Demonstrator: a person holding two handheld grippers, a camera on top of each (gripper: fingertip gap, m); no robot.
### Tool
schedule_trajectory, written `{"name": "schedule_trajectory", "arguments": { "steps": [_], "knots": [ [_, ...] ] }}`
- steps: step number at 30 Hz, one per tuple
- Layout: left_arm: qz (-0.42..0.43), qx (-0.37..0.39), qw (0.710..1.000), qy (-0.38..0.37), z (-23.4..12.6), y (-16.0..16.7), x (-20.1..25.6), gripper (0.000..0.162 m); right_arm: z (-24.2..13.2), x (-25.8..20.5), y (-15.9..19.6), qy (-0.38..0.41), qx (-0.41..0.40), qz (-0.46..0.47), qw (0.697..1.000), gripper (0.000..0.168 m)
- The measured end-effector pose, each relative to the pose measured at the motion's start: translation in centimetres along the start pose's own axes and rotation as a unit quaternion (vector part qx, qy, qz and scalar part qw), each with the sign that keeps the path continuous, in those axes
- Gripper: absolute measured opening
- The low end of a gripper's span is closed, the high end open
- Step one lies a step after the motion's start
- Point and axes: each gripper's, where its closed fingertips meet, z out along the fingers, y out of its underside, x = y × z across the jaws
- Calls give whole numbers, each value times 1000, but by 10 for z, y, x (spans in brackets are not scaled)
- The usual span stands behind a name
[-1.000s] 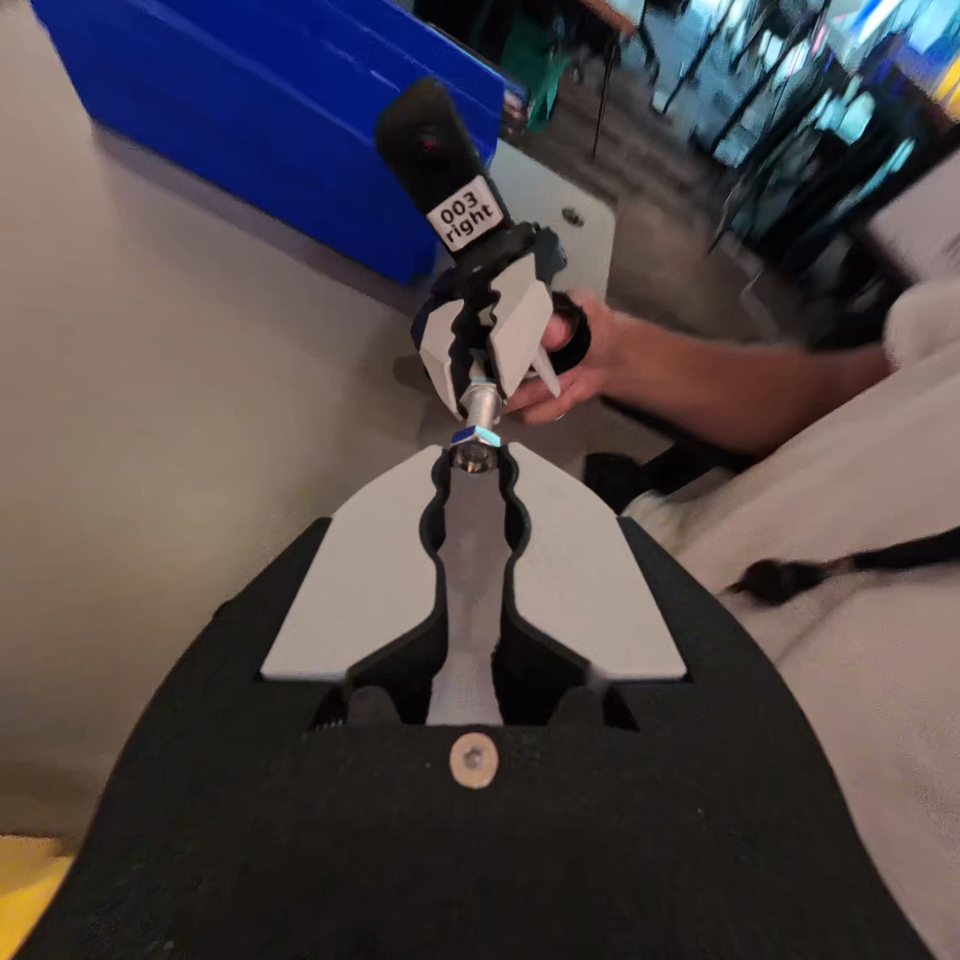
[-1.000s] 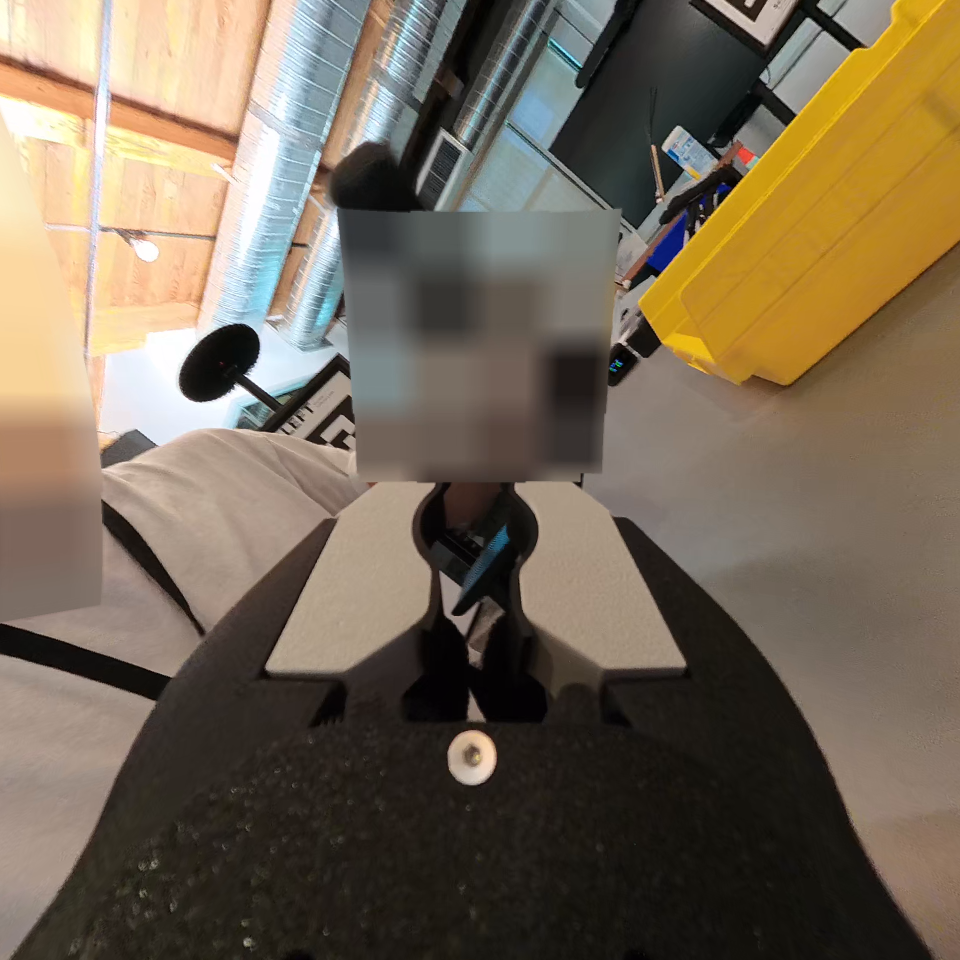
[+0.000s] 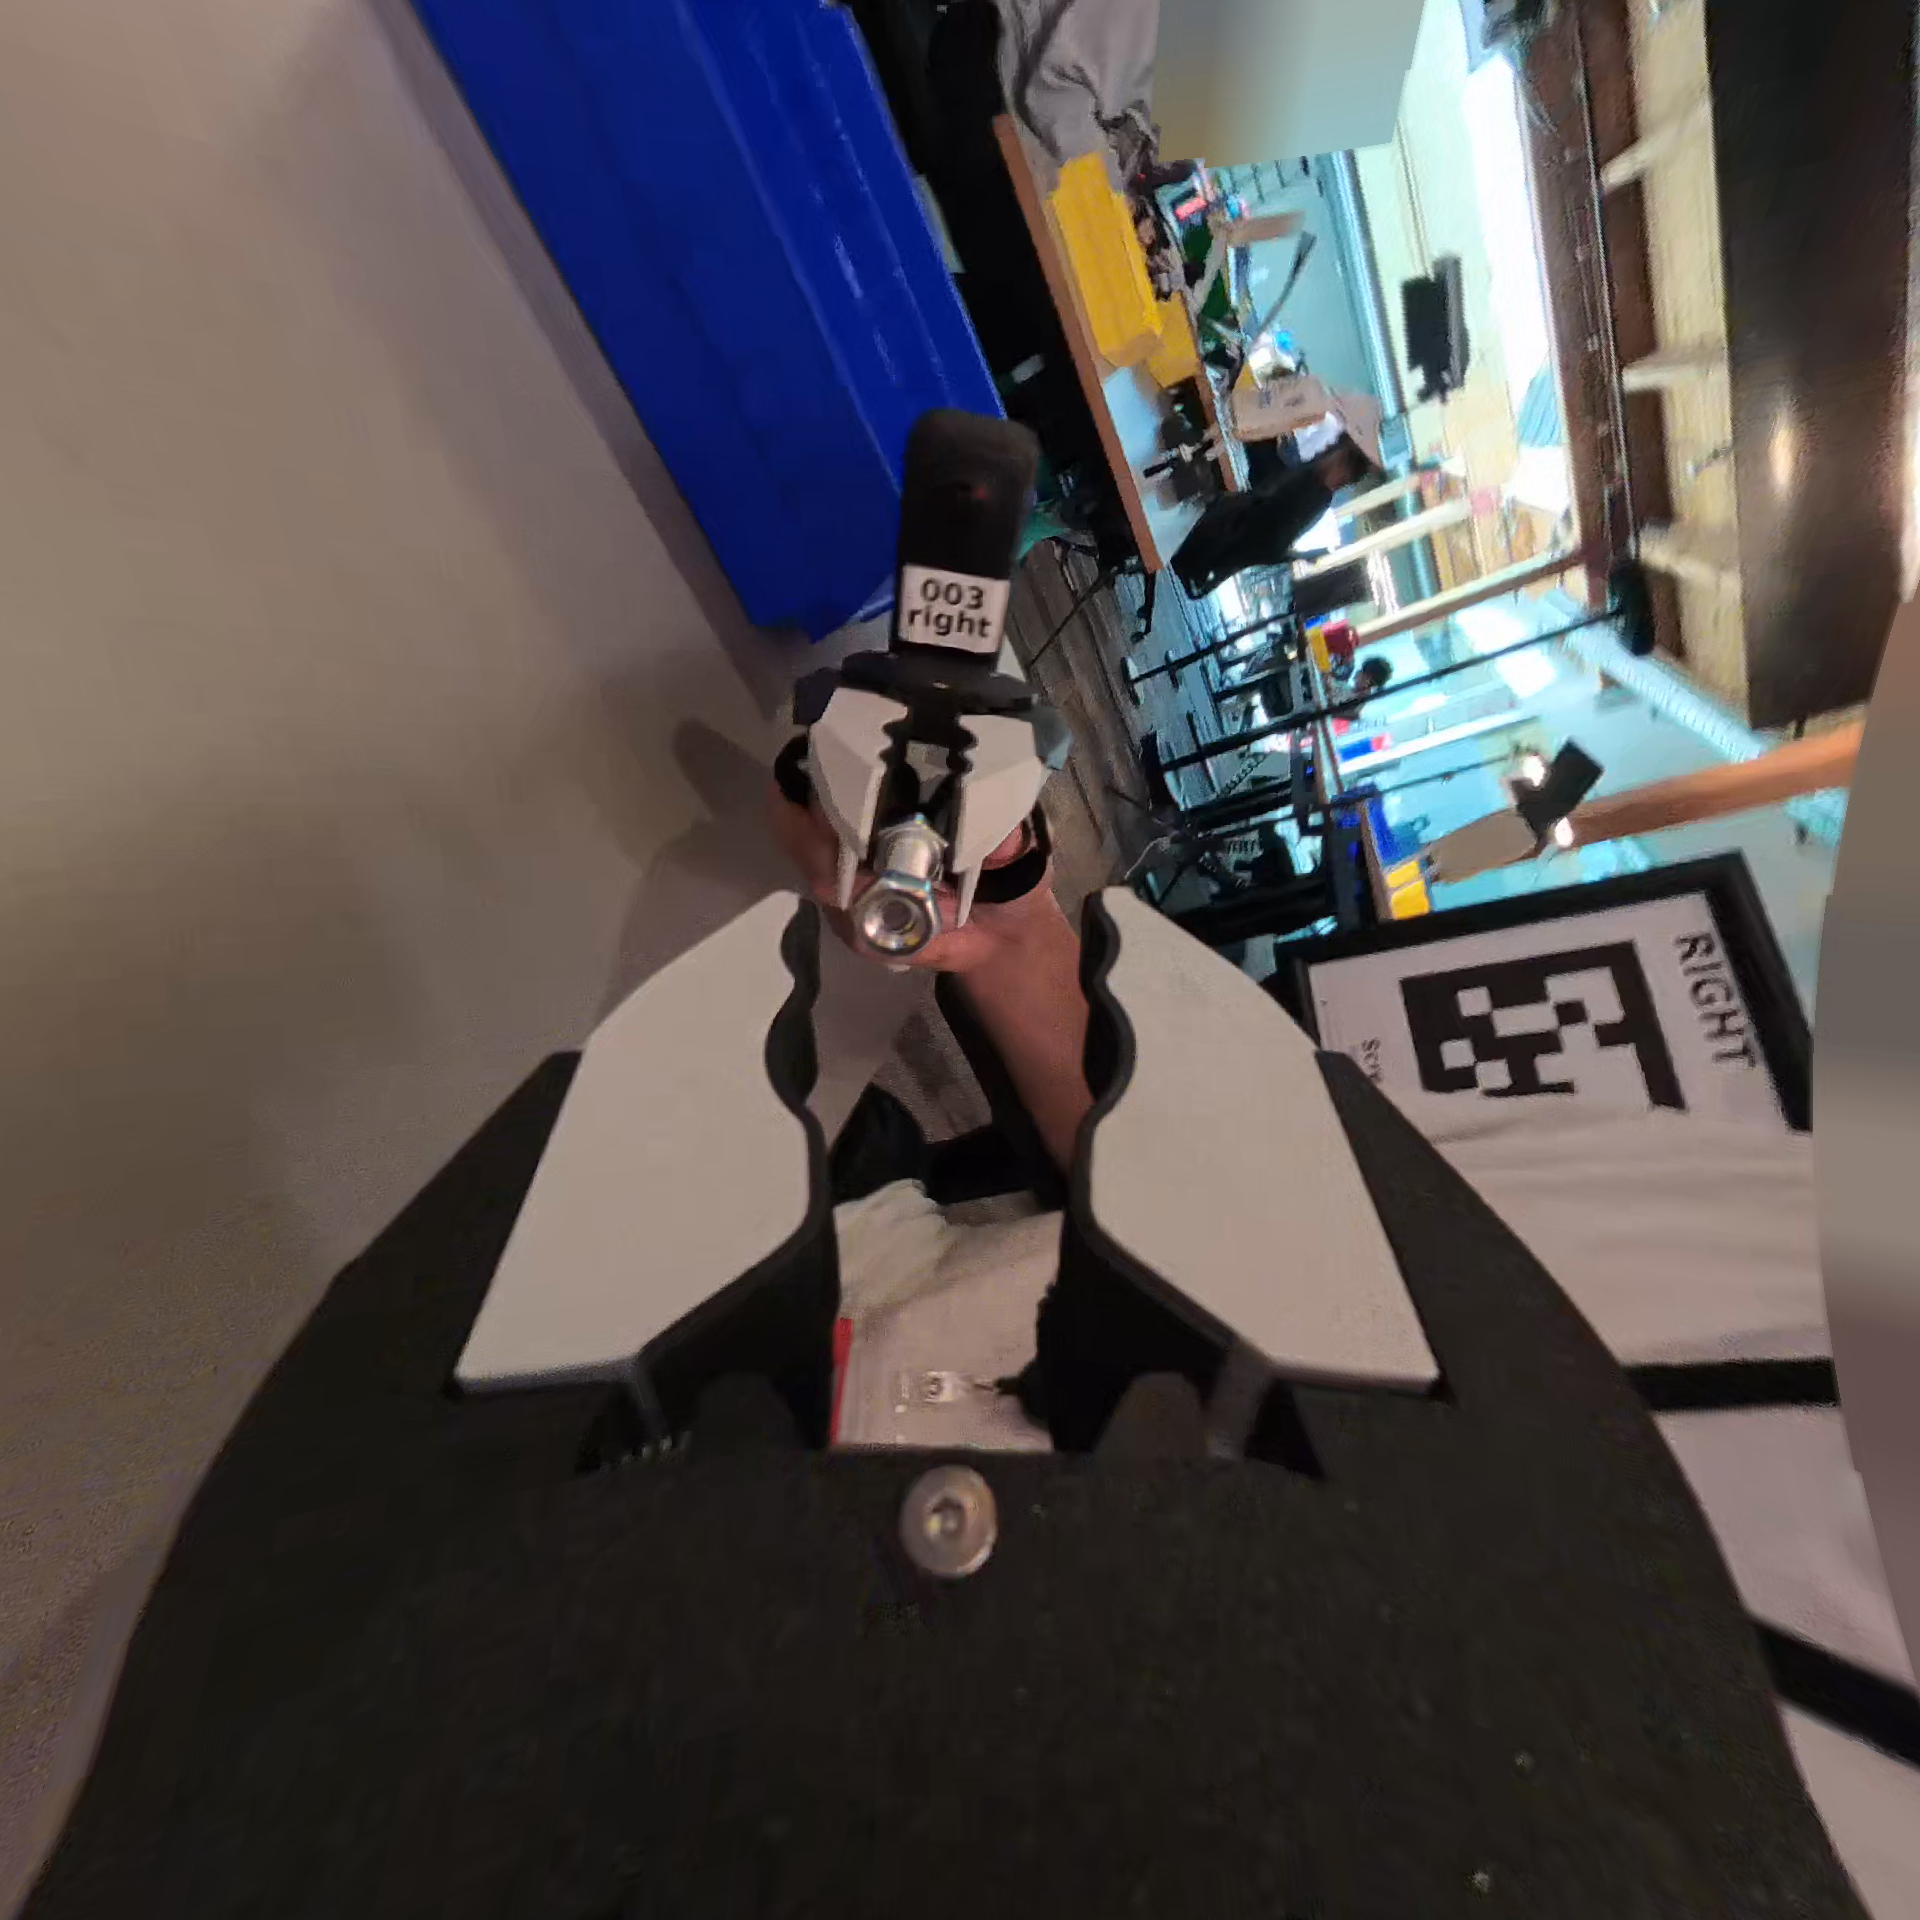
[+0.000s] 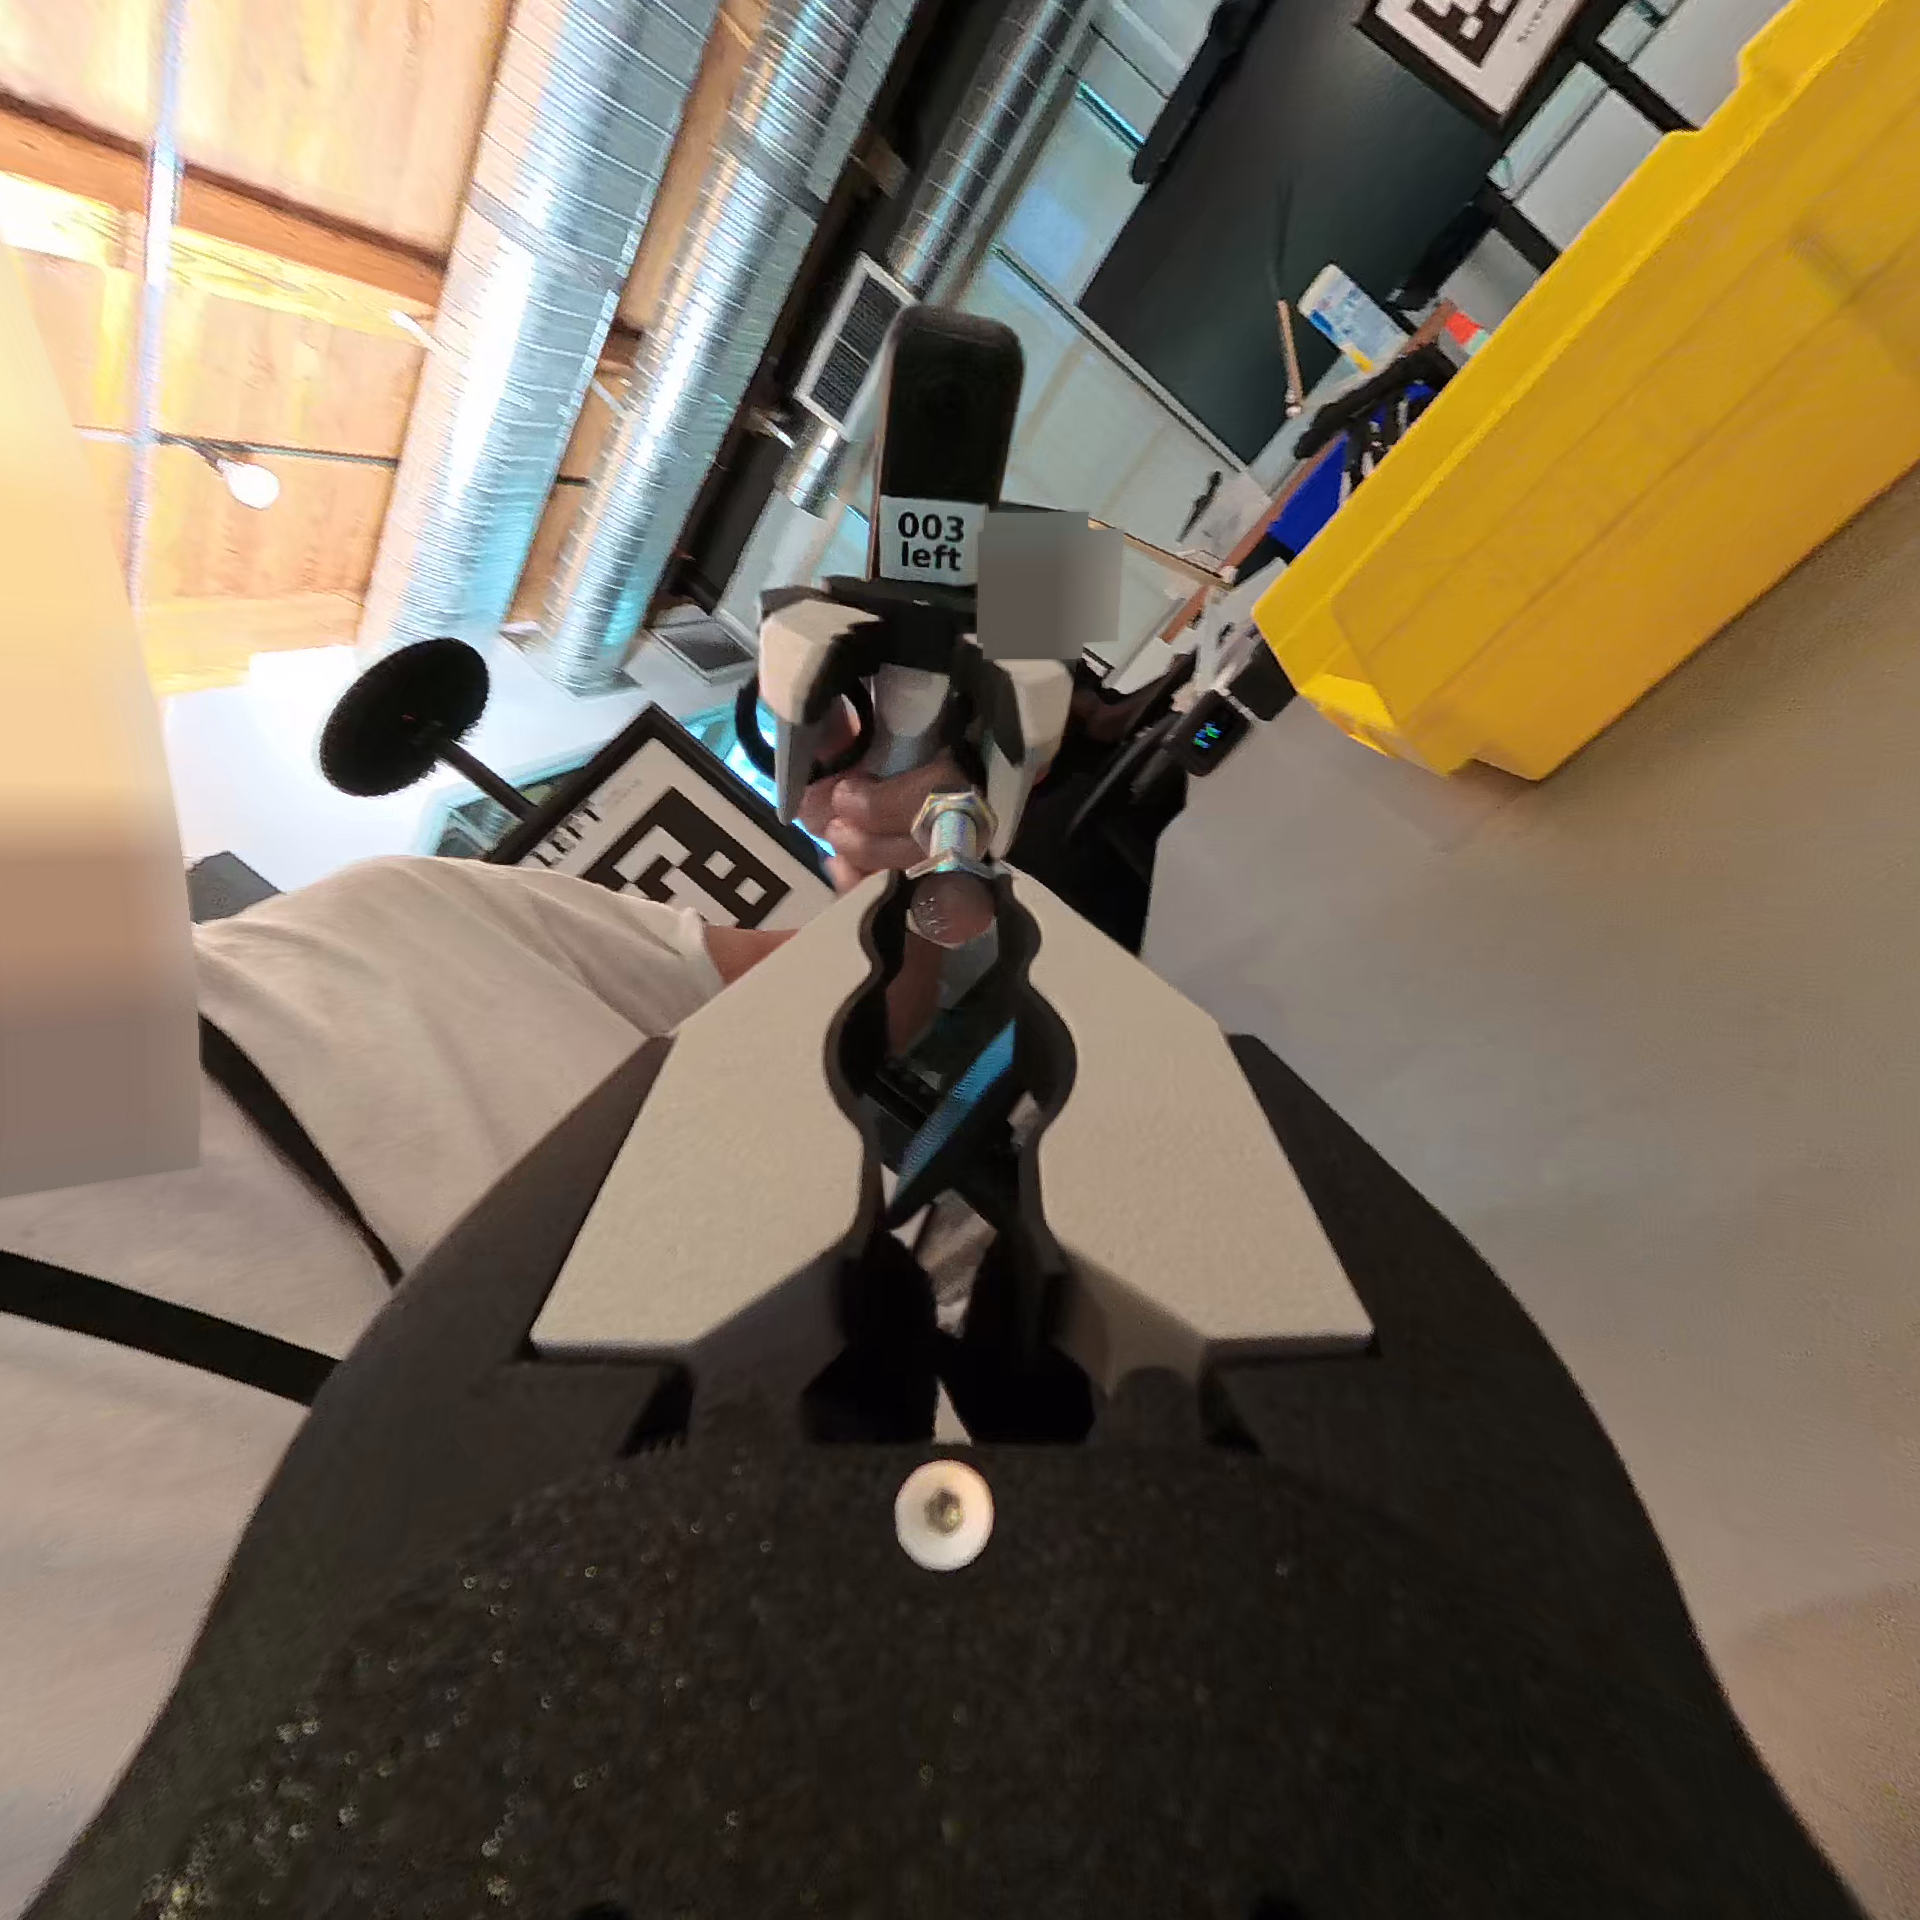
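Left wrist view shows a steel bolt [image 3: 906, 854] with a hex nut [image 3: 896, 921] threaded near its free end, pinched by the right tongs [image 3: 902, 831], which a hand [image 3: 940, 935] holds above the grey counter [image 3: 312, 623]. The left tongs [image 3: 940, 940] stand spread wide and empty, just short of the nut. A blue bin [image 3: 748, 291] rests on the counter behind. Right wrist view shows the bolt's head [image 4: 938, 914] clamped at the right tongs' tips, and a yellow bin [image 4: 1621, 436] beyond.
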Motion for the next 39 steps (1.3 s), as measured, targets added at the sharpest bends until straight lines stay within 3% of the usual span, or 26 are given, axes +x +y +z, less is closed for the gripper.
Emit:
{"name": "schedule_trajectory", "arguments": {
  "steps": [8, 11, 13, 16, 20, 24, 26, 30, 32, 33, 35, 37, 39],
  "knots": [
    [-108, -10, 994, -7, 14, 19, -20, 45, 4, 1, 5, 2, -11, -2, 1000, 16],
    [-102, -21, 995, 4, 20, 22, -19, 34, 4, 2, 6, 7, -14, -3, 1000, 16],
    [-87, -27, 996, 21, 22, 21, -13, 17, 3, 2, 6, 7, -13, -2, 1000, 16],
    [-16, -41, 999, 18, 23, 20, -10, 17, 3, 0, 3, -2, -7, 2, 1000, 16],
    [205, -62, 977, -18, 25, 18, -9, 17, 1, -3, -1, -17, 7, 15, 1000, 16],
    [456, -81, 884, -61, 28, 15, -3, 17, -3, -11, -6, -48, 22, 29, 998, 16],
    [579, -90, 806, -87, 29, 14, -1, 17, -4, -15, -7, -61, 24, 32, 997, 16],
    [768, -96, 615, -154, 29, 10, -2, 17, -5, -16, -8, -68, 28, 36, 997, 16],
    [802, -89, 562, -179, 29, 9, 0, 19, -4, -17, -8, -71, 27, 36, 996, 16],
    [804, -88, 558, -186, 28, 10, 2, 24, -4, -17, -8, -72, 25, 35, 996, 16],
    [775, -89, 596, -189, 25, 13, 6, 40, -4, -18, -8, -73, 25, 35, 996, 16],
    [721, -81, 668, -169, 19, 17, 15, 63, -5, -17, -8, -71, 25, 34, 997, 16],
    [634, -39, 760, -136, 12, 14, 29, 62, -5, -17, -9, -68, 26, 32, 997, 16]
  ]
}}
